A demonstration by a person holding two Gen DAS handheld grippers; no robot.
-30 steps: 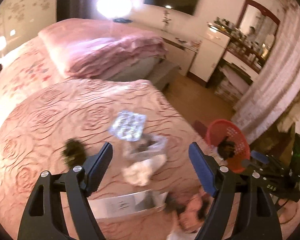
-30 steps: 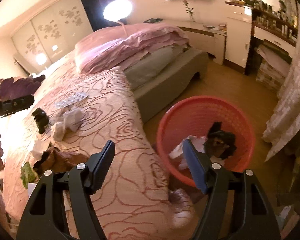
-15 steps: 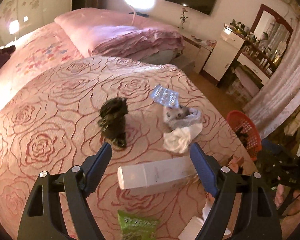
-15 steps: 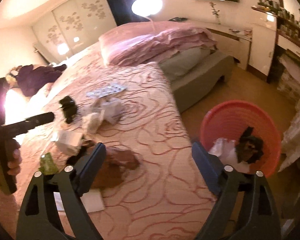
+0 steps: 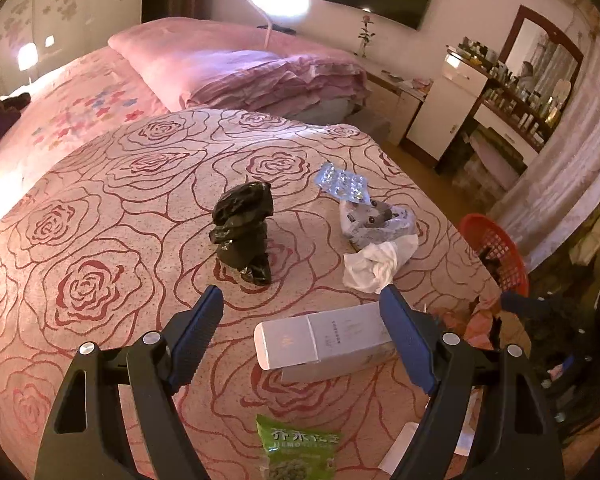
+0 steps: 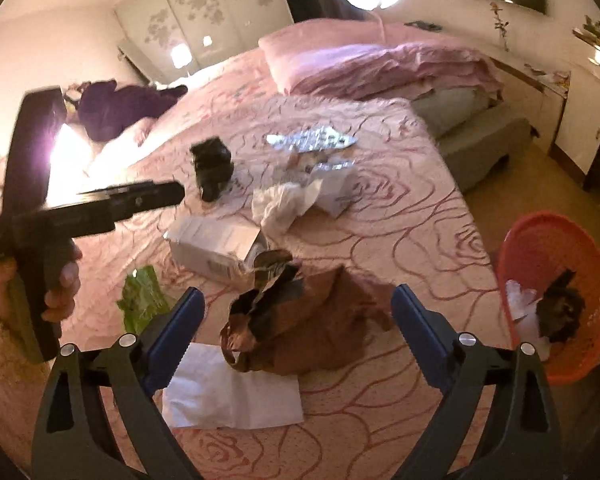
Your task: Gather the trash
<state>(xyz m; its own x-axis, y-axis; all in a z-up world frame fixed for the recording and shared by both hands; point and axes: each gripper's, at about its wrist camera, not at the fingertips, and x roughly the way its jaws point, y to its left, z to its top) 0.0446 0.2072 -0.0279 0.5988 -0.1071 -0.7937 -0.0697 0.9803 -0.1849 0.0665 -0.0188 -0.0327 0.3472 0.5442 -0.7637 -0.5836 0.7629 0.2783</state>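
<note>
Now both grippers have swung from the red basket point(image 6: 556, 296) back over the bed; left gripper point(image 5: 300, 336) and right gripper point(image 6: 296, 328) gape wide, empty; brown paper bag point(image 6: 300, 320) nearest the basket.

One basket point(image 6: 556, 296), one box point(image 5: 324, 344), two hand-held grippers point(image 5: 302, 336) point(image 6: 292, 332).

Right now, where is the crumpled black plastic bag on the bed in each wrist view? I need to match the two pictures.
Left wrist: the black plastic bag stands centre frame on the rose bedspread, beyond the open left gripper and left of the white tissue.
Right wrist: the bag sits upper left of centre, far beyond the open right gripper.
Shared landmark: the white box, nearer than the bag in both.
</note>
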